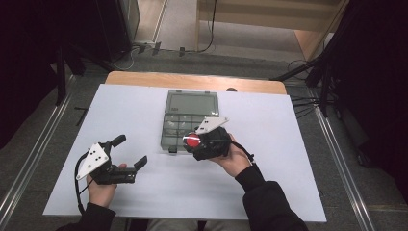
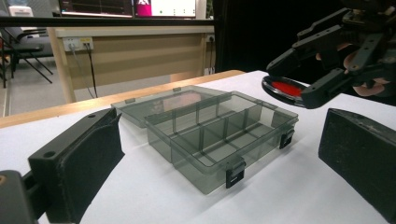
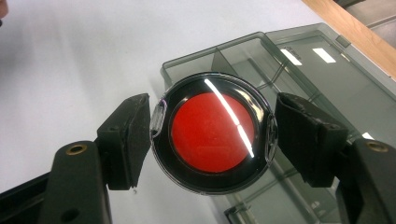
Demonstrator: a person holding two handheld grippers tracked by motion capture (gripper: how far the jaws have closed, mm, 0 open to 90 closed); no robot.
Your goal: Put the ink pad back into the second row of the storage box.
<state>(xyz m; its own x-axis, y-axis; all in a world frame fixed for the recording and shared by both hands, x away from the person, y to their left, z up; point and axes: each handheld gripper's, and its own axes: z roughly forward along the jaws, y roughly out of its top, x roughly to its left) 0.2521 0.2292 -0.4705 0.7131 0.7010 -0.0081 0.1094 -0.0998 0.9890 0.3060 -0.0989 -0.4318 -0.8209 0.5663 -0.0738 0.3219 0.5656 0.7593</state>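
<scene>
My right gripper is shut on a round black case with a red disc inside. Its pads press the case's rim from both sides, and it holds the case flat in the air over the near edge of a smoky grey compartment box. The box lies open, lid folded back, dividers showing. My left gripper rests at the table's left, open, with nothing between its fingers, pointing toward the box.
A white sheet covers the wooden table. Metal floor rails run along both sides, with dark stands and cables beyond the far edge. In the left gripper view a desk with a socket strip and a chair stand behind the table.
</scene>
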